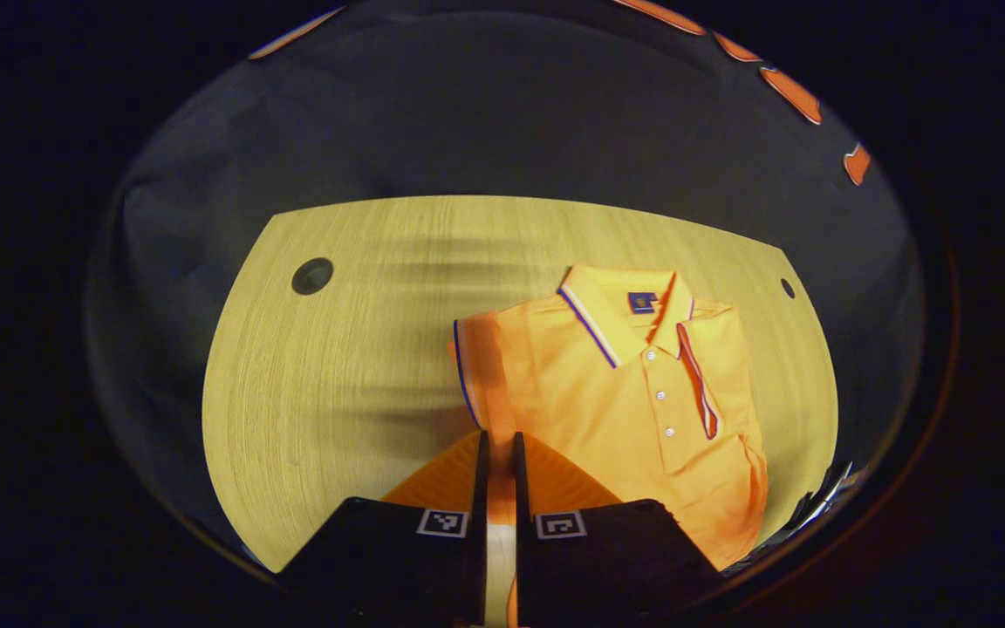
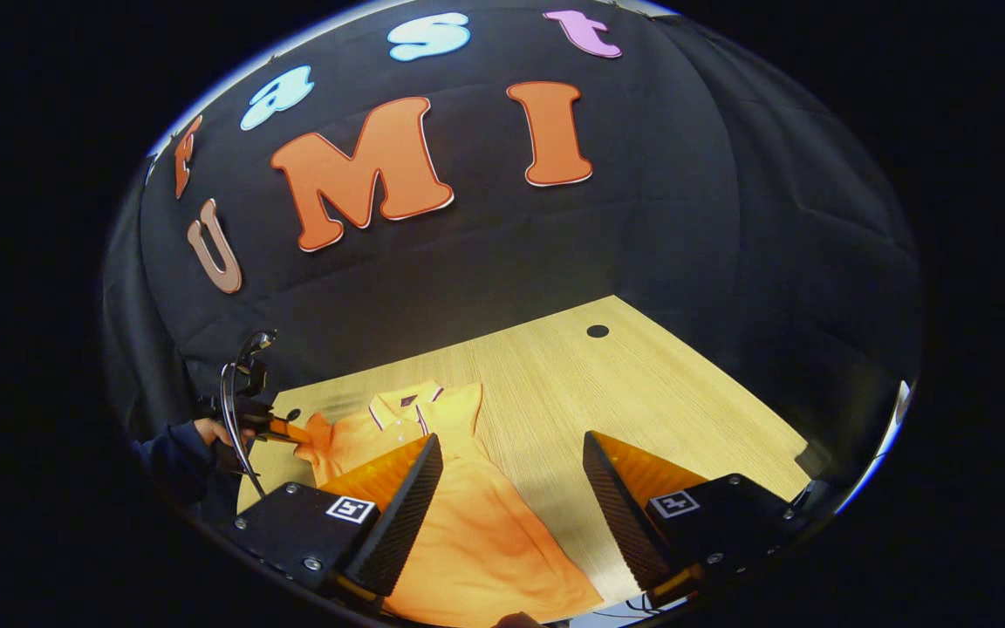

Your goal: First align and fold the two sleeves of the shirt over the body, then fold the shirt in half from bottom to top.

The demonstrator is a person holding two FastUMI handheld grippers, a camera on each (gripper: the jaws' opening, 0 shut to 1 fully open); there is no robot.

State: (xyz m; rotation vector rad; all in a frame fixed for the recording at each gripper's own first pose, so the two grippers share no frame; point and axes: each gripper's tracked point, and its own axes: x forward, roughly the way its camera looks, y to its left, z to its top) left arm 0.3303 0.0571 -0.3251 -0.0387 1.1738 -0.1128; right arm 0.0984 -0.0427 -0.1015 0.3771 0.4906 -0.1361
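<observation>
An orange polo shirt [image 1: 633, 392] with a striped collar lies face up on the wooden table [image 1: 337, 366]. My left gripper [image 1: 498, 440] is shut on its sleeve [image 1: 472, 366], the one with the blue-striped hem, and cloth shows between the fingers. In the right gripper view the same shirt [image 2: 468, 523] stretches from the collar [image 2: 402, 408] toward me. There the left gripper [image 2: 280, 429], held by a hand, pinches the sleeve and lifts it at the shirt's far left. My right gripper [image 2: 511, 458] hangs open above the shirt's right edge, with nothing between its fingers.
The table has round cable holes [image 1: 312, 276] [image 2: 597, 331]. Bare wood [image 2: 642, 392] lies to the right of the shirt. The black cloth wall [image 2: 555, 262] closes the far side. A dark object [image 1: 825, 493] sits at the table's lower right edge.
</observation>
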